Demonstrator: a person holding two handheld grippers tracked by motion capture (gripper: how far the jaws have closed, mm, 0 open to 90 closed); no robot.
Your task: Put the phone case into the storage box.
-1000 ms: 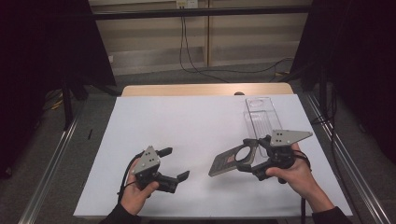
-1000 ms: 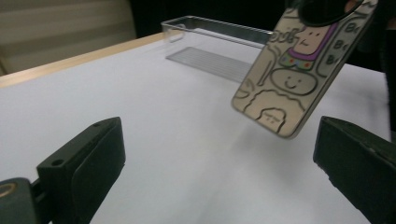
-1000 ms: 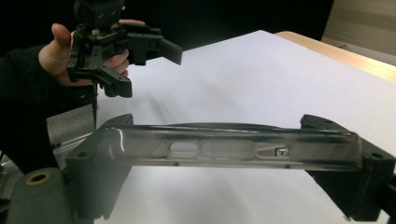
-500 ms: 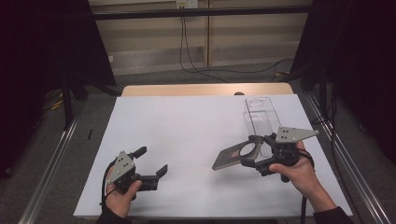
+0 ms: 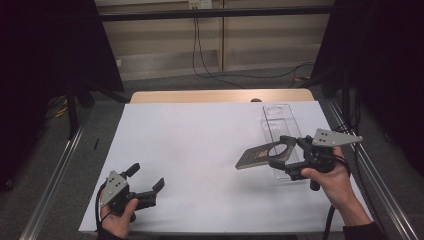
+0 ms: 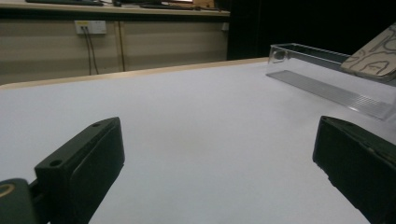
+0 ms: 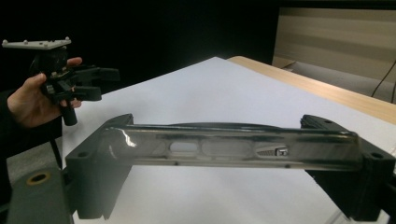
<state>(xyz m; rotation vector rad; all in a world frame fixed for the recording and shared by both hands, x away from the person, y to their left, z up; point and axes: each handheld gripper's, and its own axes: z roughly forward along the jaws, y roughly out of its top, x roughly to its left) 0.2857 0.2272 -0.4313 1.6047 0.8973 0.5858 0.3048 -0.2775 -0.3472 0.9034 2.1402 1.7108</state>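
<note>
Jaws of your right gripper (image 5: pixel 280 159) are clenched on the flat grey phone-like slab (image 5: pixel 260 154), gripping it by its long edges. You hold it tilted above the white table (image 5: pixel 200 145), near the right edge, just beside the clear plastic tray (image 5: pixel 280 125) lying there. Your left gripper (image 5: pixel 145 181) rests low at the near left corner, its jaws released wide and holding nothing.

Left gripper (image 5: pixel 146 176) low at near-left, jaws wide apart. Right gripper (image 5: pixel 280 155) raised at right, jaws clamped.
</note>
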